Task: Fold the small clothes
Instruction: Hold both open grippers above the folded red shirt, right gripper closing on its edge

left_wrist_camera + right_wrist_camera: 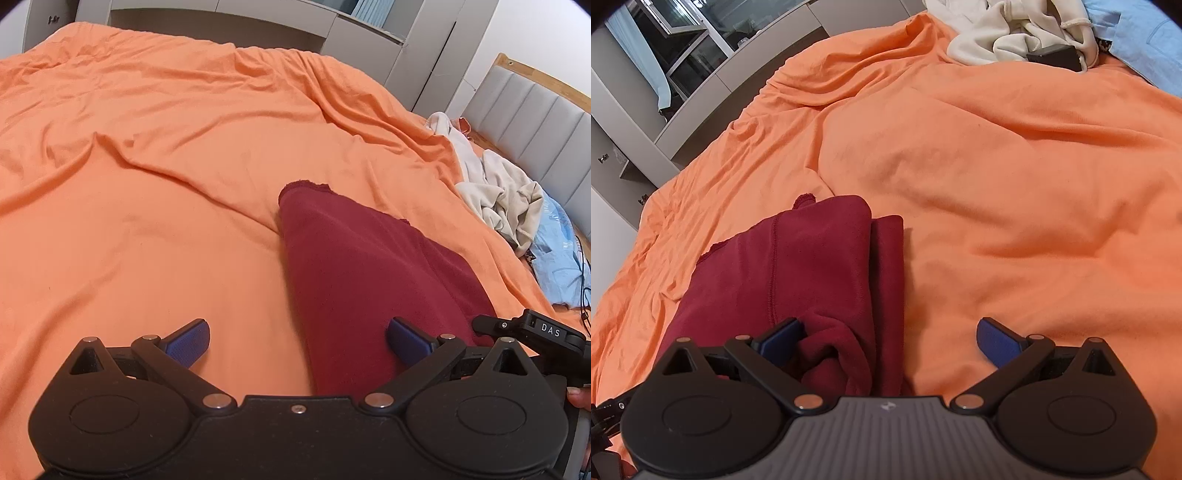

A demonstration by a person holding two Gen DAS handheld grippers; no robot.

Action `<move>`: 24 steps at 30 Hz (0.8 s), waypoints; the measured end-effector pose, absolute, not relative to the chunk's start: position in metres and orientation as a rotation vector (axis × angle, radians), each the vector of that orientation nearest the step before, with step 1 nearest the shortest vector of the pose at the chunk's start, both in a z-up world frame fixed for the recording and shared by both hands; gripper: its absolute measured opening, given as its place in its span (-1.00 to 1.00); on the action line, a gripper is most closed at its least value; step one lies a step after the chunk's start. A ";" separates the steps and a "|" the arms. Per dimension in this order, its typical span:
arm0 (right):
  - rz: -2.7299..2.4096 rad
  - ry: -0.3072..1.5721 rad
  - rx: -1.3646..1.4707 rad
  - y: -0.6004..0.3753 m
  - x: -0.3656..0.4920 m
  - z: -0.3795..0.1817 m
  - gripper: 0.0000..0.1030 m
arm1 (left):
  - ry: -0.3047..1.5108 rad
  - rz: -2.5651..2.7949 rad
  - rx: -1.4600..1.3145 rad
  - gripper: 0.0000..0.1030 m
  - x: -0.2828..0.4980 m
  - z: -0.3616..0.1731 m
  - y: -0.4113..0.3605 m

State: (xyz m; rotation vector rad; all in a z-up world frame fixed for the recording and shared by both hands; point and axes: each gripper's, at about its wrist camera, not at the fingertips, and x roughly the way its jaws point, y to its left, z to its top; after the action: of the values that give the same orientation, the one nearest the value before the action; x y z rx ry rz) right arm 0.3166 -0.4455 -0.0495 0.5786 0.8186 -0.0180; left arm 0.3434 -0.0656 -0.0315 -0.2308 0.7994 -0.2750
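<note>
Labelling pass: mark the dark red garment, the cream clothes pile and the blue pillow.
dark red garment (pixel 820 266), right wrist view, top folded layer.
cream clothes pile (pixel 495 195), left wrist view, middle of heap.
blue pillow (pixel 557 258), left wrist view, near face.

left wrist: low and close over orange sheet (pixel 147 166), angled down, headboard (pixel 535 122) at right | right wrist: same tilt, faces cabinets (pixel 646 122) | shared: dark red garment (pixel 351 277), beige clothes pile (pixel 1008 33)
</note>
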 end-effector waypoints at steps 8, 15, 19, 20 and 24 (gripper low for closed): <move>-0.023 0.821 0.569 -0.444 0.315 -0.050 1.00 | 0.805 -0.271 -0.229 0.99 0.343 -0.033 -0.066; -0.022 0.821 0.566 -0.444 0.315 -0.050 1.00 | 0.792 -0.286 -0.229 0.99 0.346 -0.026 -0.067; -0.023 0.821 0.565 -0.444 0.315 -0.050 1.00 | 0.738 -0.301 -0.224 0.99 0.347 -0.019 -0.070; -0.023 0.821 0.565 -0.445 0.315 -0.050 1.00 | 0.734 -0.308 -0.213 0.99 0.348 -0.018 -0.071; -0.015 0.821 0.567 -0.446 0.315 -0.050 1.00 | 0.728 -0.325 -0.199 0.99 0.357 -0.019 -0.070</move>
State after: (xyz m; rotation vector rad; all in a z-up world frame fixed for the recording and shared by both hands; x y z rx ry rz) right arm 0.3150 -0.4461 -0.0505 0.5667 0.8211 -0.0154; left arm 0.3568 -0.0702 -0.0192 -0.1986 0.7278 -0.3250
